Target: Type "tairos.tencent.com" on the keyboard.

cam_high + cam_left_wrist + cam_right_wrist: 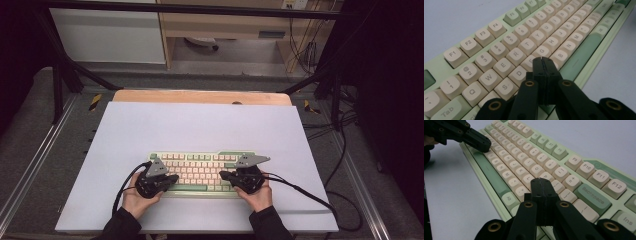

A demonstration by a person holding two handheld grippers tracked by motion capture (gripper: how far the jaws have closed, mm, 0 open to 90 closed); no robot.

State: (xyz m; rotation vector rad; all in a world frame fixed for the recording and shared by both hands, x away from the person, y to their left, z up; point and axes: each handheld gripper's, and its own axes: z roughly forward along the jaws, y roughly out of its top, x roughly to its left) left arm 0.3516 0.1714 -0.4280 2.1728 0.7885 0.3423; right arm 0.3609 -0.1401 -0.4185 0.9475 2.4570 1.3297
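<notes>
A pale green keyboard (200, 172) with cream keys lies on the white mat near the front edge. My left gripper (173, 178) is shut and empty, its tip over the left half of the keys. In the left gripper view its closed tip (542, 60) hovers by the F and V keys of the keyboard (506, 47). My right gripper (223, 175) is shut too, over the right half. In the right gripper view its tip (541, 181) sits above the keys left of Backspace on the keyboard (524, 160), with the left gripper (482, 145) farther off over the letter rows.
The white mat (200, 130) covers a wooden table (200, 96). Black cables (310, 195) trail from both grippers across the mat. Metal frame legs (60, 90) and floor cables (345, 150) stand beside the table.
</notes>
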